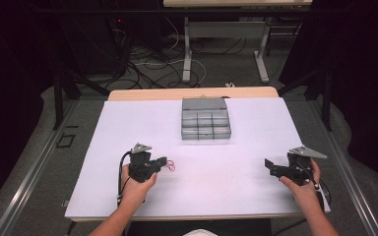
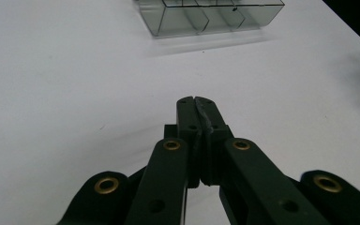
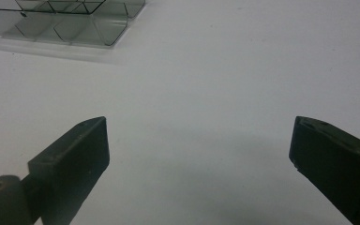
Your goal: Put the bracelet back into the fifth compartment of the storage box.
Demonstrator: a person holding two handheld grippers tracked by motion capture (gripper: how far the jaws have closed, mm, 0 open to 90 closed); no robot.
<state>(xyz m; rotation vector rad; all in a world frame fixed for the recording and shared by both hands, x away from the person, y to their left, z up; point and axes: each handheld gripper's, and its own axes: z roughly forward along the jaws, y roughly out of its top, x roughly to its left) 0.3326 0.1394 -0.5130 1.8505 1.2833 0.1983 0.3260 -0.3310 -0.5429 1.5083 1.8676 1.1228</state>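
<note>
- Right now the left gripper sits in the lower left of the high view, jaws pressed together; in its own view they meet with no gap, and a faint sliver shows along the seam, though I cannot tell whether anything is pinched there.
- Just beyond its tips in the high view lies a small red thing, thin and looped like wire or a band; it is too small to name surely, and whether the jaws touch it I cannot tell.
- The right gripper rests in the lower right, jaws spread wide and holding nothing.
- The box, clear grey plastic split into small compartments, stands at the centre top of the sheet, well apart from both grippers; it also shows at the top of the left gripper view and the upper left of the right gripper view.
- Its compartments look empty from here, though a dark speck sits near one divider.
- To do this step well, I'd say: keep the tips low against the sheet, close squarely on the red thing so it cannot spring away, lift gently, then carry it over one compartment before letting go.
</note>
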